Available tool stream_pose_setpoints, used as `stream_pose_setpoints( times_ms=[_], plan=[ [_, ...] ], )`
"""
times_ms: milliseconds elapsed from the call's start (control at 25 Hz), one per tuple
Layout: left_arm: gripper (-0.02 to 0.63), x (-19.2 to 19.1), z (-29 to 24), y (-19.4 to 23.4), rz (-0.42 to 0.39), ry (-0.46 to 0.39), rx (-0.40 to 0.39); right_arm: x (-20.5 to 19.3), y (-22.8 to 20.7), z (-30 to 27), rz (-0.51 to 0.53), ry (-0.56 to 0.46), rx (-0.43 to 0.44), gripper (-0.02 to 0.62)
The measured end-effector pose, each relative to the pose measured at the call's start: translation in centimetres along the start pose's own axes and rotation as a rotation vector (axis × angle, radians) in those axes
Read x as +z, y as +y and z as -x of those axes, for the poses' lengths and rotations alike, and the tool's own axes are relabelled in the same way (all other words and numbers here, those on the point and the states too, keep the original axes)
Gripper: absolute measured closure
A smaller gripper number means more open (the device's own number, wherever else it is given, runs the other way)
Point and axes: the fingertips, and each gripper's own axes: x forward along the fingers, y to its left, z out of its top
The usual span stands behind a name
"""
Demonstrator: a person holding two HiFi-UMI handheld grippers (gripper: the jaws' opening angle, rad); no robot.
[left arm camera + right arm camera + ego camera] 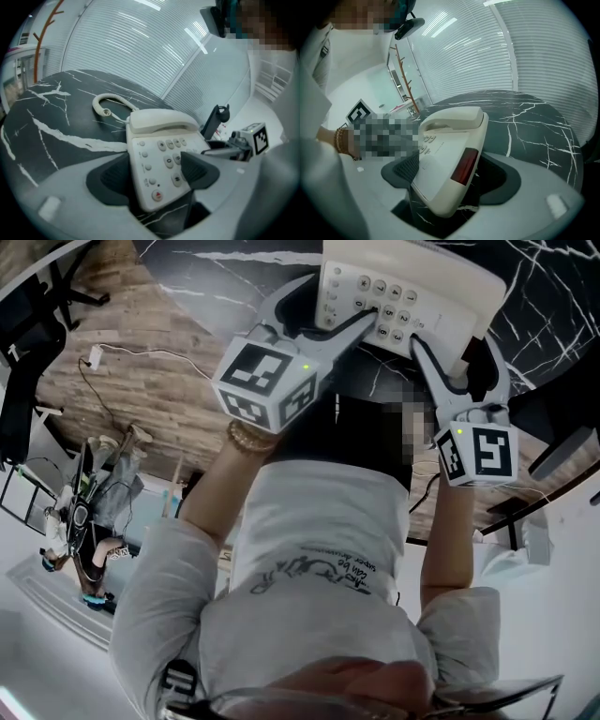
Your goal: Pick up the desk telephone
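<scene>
Desk telephone (412, 287) sits at worktop's (234, 277) near edge, long axis running away from person. Left gripper (154, 173), jaws wide, looks clamped on its near-left corner. Right gripper (450, 173) likewise pinches the rt side. Both equally near, so lift w/ both.

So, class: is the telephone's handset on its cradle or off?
On its cradle. The cream plastic handset lies across the top of the cream desk telephone, above the keypad.
</scene>
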Motion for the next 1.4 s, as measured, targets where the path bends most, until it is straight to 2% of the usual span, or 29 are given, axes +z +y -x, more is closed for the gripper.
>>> stream_pose_setpoints(
  times_ms=[800,1400],
  plan=[
    [0.264,1.1,1.5,-0.7,-0.031,0.011,0.031,1.4,1.3,1.0,-0.033,-0.006,-0.009,0.219],
    [0.264,8.1,5.9,-4.7,-0.075,-0.049,0.036,8.8,3.0,5.5,-0.009,-0.076,-0.013,0.218]
  ],
)
